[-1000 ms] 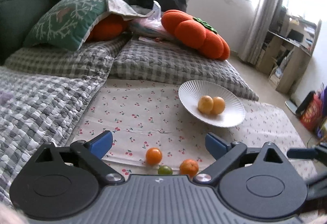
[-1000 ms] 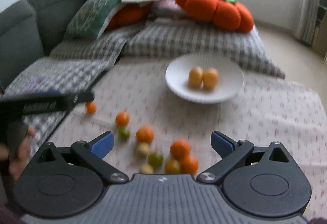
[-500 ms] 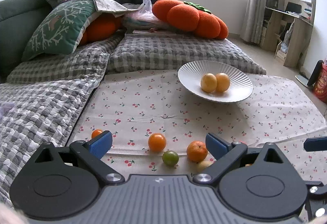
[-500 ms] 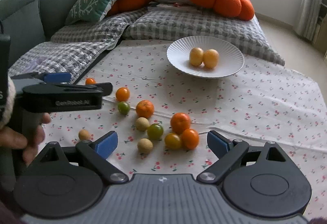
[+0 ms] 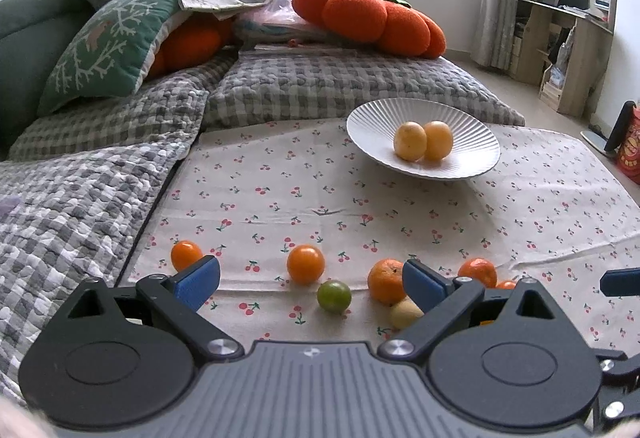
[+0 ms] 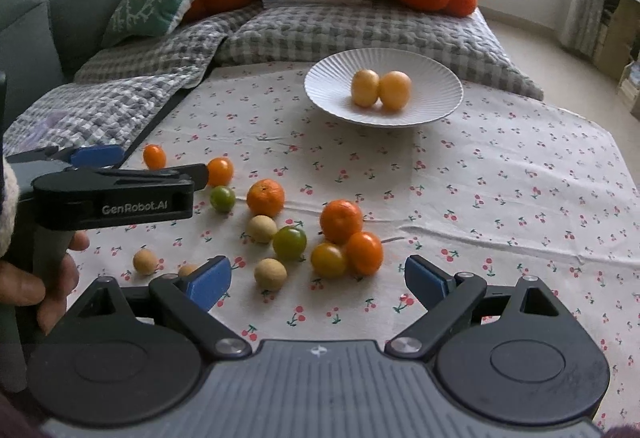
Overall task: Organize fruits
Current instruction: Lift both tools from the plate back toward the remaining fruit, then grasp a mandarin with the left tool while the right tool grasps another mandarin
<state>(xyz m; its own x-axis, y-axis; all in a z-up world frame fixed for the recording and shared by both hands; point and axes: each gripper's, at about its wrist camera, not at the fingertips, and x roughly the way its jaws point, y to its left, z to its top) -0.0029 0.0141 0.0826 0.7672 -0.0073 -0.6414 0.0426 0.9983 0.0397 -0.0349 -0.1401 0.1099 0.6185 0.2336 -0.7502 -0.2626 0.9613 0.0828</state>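
Observation:
A white ribbed plate (image 6: 328, 86) at the back of the cherry-print cloth (image 6: 500, 178) holds two yellow fruits (image 6: 380, 88). Several small fruits lie loose on the cloth in front of it. My right gripper (image 6: 318, 281) stands open, just short of a cluster of a mandarin (image 6: 341, 221), an orange tomato (image 6: 364, 252) and a green one (image 6: 289, 242). My left gripper (image 5: 310, 282) is open too, low over an orange tomato (image 5: 305, 264), a green one (image 5: 334, 296) and a mandarin (image 5: 386, 280). Neither gripper holds anything.
Grey checked quilts (image 5: 80, 198) border the cloth on the left and at the back. Behind them lie an orange pumpkin cushion (image 5: 368, 18) and a green pillow (image 5: 108, 46). A hand (image 6: 36, 290) holds the left tool at the left of the right wrist view. Shelves (image 5: 560, 50) stand at the far right.
Both grippers have sunk closer to the cloth and the loose fruit. The left one has rolled level. The right jaws have narrowed slightly but remain open.

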